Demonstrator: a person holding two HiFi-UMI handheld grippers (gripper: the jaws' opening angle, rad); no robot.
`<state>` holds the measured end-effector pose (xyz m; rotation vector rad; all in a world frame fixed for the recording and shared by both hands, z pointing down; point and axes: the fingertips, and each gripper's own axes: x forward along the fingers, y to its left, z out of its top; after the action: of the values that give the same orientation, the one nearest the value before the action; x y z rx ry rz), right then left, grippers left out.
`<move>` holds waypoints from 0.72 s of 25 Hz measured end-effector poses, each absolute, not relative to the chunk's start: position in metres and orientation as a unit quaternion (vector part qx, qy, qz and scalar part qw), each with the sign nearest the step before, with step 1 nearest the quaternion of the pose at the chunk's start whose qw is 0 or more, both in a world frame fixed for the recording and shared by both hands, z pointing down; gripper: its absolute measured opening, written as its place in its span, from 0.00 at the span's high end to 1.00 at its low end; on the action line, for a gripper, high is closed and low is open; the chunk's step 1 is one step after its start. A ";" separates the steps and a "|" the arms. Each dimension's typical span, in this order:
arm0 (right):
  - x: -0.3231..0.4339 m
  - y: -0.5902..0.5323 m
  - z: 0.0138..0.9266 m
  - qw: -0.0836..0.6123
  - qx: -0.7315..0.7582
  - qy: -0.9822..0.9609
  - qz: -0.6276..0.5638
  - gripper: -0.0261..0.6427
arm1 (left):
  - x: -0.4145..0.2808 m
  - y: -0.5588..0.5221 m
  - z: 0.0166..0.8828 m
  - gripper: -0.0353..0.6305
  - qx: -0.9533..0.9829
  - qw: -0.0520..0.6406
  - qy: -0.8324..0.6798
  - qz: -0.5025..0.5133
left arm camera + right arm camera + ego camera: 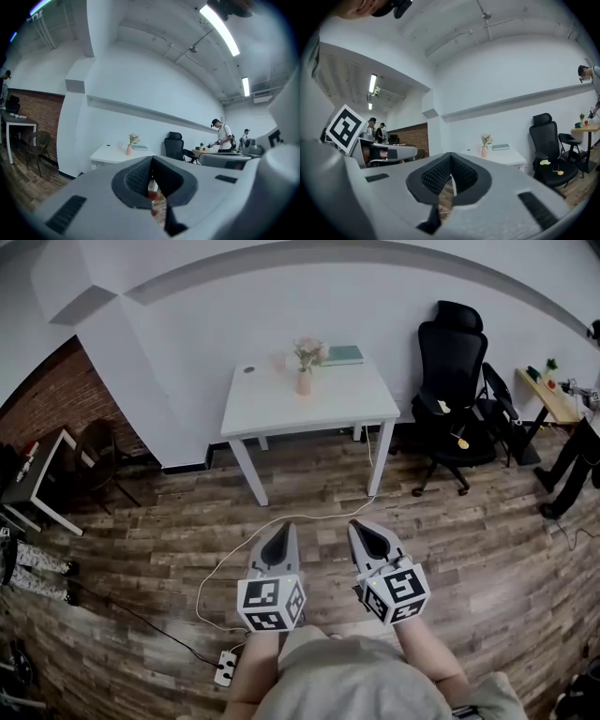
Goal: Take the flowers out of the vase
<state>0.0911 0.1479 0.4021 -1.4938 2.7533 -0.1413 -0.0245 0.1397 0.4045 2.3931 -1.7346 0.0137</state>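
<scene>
Stands well short of the bench [337, 399], left hand-held gripper [279, 532] pressed together on nothing; faces the flowers [307, 351] upright in the vase [305, 382] near the bench's far edge; holds the right hand-held gripper [364, 531] likewise pressed together, empty

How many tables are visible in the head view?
3. A white table in the centre; a dark-topped table at the left edge; a wooden desk at the right edge. More may be hidden.
</scene>
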 end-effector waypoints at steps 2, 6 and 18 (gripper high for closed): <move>0.092 0.146 0.403 0.011 -0.474 0.879 -0.056 0.96 | -0.024 0.137 0.406 0.94 0.804 0.097 -0.586 0.004; 0.093 0.142 0.408 0.005 -0.468 0.881 -0.068 0.96 | -0.024 0.135 0.407 0.94 0.800 0.102 -0.591 0.003; 0.096 0.117 0.430 -0.023 -0.474 0.877 -0.080 0.96 | -0.031 0.112 0.423 0.94 0.793 0.112 -0.599 0.021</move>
<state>0.0963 0.1173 0.4297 -1.5100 2.7960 -0.2552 -0.0312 0.1118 0.4227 2.3271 -1.7594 0.0630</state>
